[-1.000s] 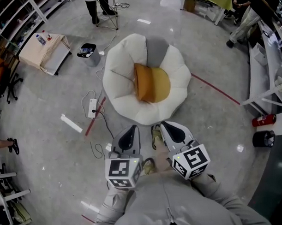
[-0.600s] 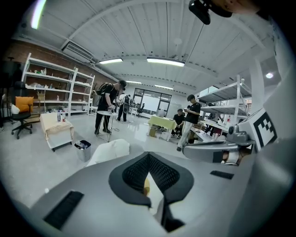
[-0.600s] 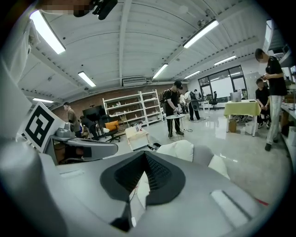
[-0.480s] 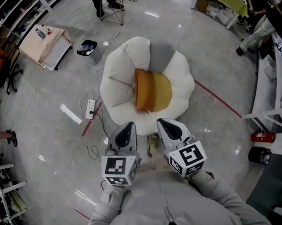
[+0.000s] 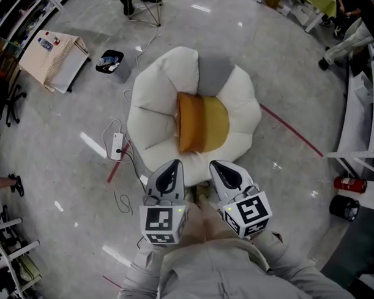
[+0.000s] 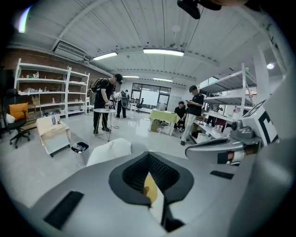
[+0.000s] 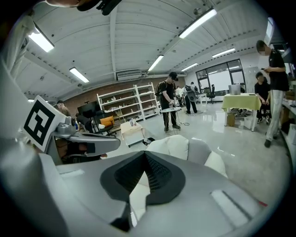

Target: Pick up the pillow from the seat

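With the pillow [image 5: 201,122] lying mid-seat [image 5: 155,116], just ahead of the left gripper [image 5: 173,166] and right gripper [image 5: 217,167], whose fingers [image 7: 164,180] are clenched empty, open both before reaching and pinch opposite edges.

Puffy seat rim [image 5: 154,125] around pillow [image 5: 201,124], top open

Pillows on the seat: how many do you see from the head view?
1: an orange pillow in the middle of the white seat. The yellow patch beside it could be part of the seat or another pillow; I cannot tell.
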